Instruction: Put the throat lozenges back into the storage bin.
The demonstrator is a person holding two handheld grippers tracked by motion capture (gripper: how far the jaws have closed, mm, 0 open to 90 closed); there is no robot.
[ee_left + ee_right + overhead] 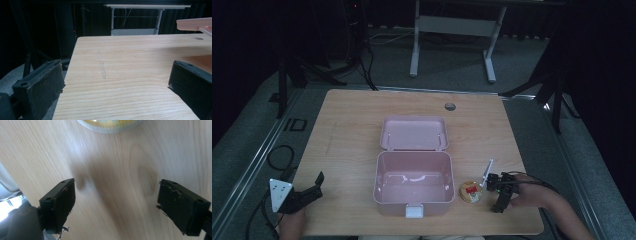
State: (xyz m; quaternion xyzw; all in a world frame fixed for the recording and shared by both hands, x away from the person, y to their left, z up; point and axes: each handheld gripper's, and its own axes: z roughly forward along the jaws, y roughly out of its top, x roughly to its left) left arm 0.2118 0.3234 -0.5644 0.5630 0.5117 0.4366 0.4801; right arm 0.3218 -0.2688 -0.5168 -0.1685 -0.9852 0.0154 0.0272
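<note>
1. Your right gripper (496, 189) sits at the near right of the table (347, 125), jaws spread wide with nothing between them. In the right gripper view (116, 202) they are two black blocks with frayed pad edges, bare wood under them.
2. Your left gripper (309, 190) is at the near left edge, grey three-cornered plate on top. In the left gripper view (115, 85) its jaws are also wide apart and empty, matte black, scuffed.
3. Nearest thing to your right gripper: one small round tin (471, 191), flat, yellowish, with a red and white mark on top. It lies just left of the gripper, between it and the box, apart from both as far as I can tell. The right gripper view shows its pale shiny rim (110, 126) just beyond the jaws.
4. One thin white stick-like piece (486, 172) lies slanted just behind the gripper; too small to tell what it is.
5. One pink plastic box (412, 187), rounded corners, smooth walls, white latch at the near side. Lid (413, 133) hinged back and lying open. Inside looks empty.
6. Table: light wood grain, rounded corners, one round hole (450, 106) near the far edge.
7. Beyond: grey carpet floor, one white-framed desk (452, 30), dark curtains.
</note>
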